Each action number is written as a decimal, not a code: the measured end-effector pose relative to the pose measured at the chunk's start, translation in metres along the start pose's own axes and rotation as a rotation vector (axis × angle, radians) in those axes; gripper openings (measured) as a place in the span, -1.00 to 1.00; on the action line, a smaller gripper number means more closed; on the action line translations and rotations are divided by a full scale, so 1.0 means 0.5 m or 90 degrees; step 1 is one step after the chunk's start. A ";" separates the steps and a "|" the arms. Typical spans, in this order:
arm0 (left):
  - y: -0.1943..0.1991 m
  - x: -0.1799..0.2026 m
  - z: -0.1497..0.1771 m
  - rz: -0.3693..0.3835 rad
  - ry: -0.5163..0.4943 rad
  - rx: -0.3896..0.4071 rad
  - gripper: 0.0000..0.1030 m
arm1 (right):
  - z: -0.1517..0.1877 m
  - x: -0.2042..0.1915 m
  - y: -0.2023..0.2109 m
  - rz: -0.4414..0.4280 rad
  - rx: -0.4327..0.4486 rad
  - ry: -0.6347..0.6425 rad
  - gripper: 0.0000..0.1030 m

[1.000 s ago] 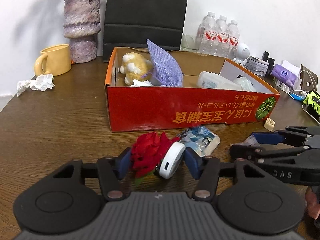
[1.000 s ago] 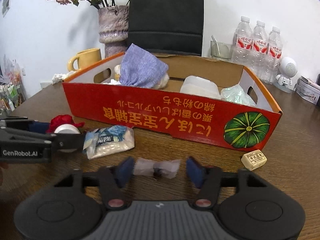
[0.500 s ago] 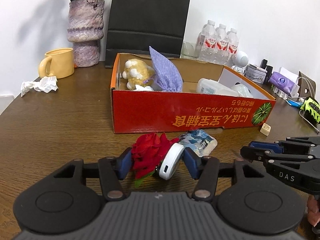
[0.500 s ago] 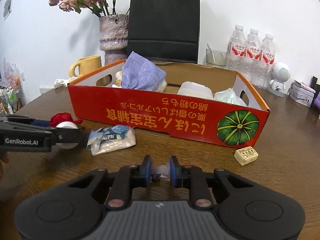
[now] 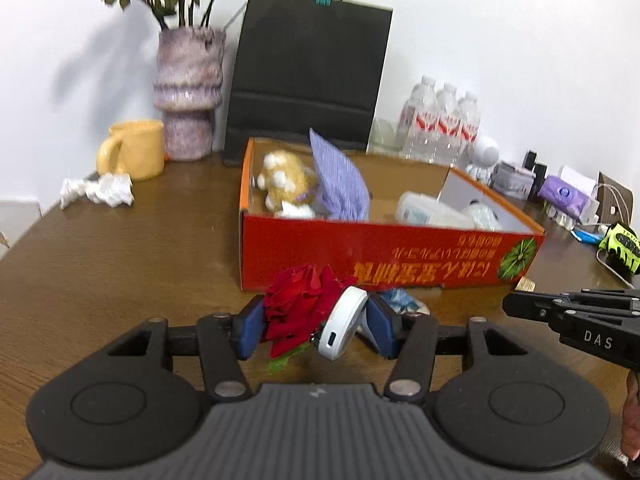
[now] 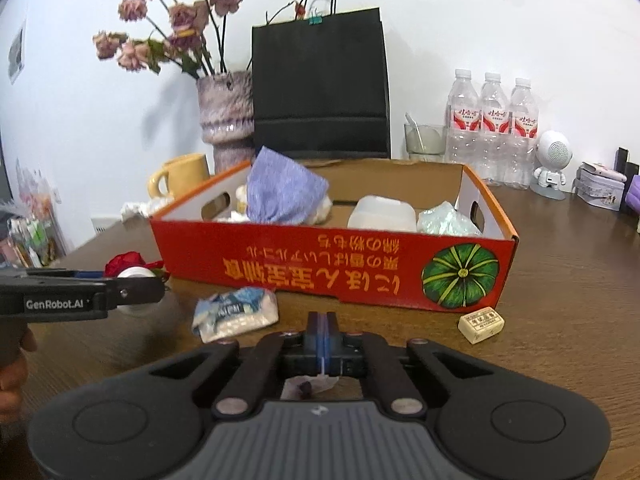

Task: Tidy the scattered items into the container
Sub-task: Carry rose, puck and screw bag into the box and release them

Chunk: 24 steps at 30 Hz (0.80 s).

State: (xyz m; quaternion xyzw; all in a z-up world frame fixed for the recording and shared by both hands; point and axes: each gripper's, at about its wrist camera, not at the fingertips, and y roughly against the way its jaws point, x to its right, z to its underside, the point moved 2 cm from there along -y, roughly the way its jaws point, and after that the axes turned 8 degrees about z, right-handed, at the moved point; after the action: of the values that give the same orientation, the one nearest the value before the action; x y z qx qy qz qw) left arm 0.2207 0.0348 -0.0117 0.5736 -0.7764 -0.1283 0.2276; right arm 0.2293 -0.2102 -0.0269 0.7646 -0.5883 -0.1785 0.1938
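My left gripper (image 5: 316, 326) is shut on a red fabric rose (image 5: 298, 308) and a white round device (image 5: 342, 328), both pinched between its blue pads just above the table. They hang in front of the red cardboard box (image 5: 380, 256), near its left corner. My right gripper (image 6: 321, 324) is shut on a small clear plastic packet (image 6: 308, 386), which hangs under the closed pads. From the right wrist, the left gripper (image 6: 156, 284) comes in from the left, and the rose (image 6: 126, 260) shows behind it. The box (image 6: 320, 268) holds a purple cloth pouch, a plush toy, a plastic tub and a bag.
A blue-white snack packet (image 6: 236, 312) and a small cream block (image 6: 480, 322) lie on the table before the box. Behind stand a yellow mug (image 5: 136, 148), a vase (image 5: 188, 92), a black bag (image 6: 320, 84), water bottles (image 6: 492, 128) and crumpled tissue (image 5: 100, 190).
The right jaws have closed fully on the clear packet. Both grippers have lifted a little and drawn back from the box. The left grip on the rose and device is unchanged.
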 end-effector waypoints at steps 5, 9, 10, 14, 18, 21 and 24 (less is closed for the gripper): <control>0.008 0.007 -0.009 -0.003 -0.003 0.015 0.08 | -0.016 0.015 0.008 -0.012 0.004 -0.020 -0.96; -0.001 0.002 -0.001 -0.008 0.006 -0.001 0.08 | 0.003 0.009 -0.007 -0.025 -0.052 -0.008 -0.35; -0.001 0.002 0.001 -0.009 0.008 -0.003 0.08 | 0.011 0.000 -0.011 -0.019 -0.065 0.008 -0.24; 0.005 0.005 0.012 -0.009 0.007 -0.007 0.08 | 0.032 -0.031 -0.026 0.003 -0.097 0.052 -0.11; 0.005 0.007 0.021 -0.012 0.006 -0.015 0.08 | 0.042 -0.040 -0.031 0.014 -0.106 0.070 -0.72; 0.007 0.008 0.022 -0.010 0.006 -0.014 0.08 | 0.042 -0.037 -0.026 0.007 -0.102 0.060 -0.73; 0.015 0.011 0.019 -0.005 0.007 -0.002 0.08 | 0.034 -0.033 -0.015 0.007 -0.082 0.053 -0.74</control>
State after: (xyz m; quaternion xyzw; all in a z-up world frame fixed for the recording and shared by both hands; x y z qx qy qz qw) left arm 0.2085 0.0313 -0.0152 0.5767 -0.7727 -0.1273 0.2326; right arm 0.2230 -0.1938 -0.0448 0.7543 -0.5711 -0.1829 0.2674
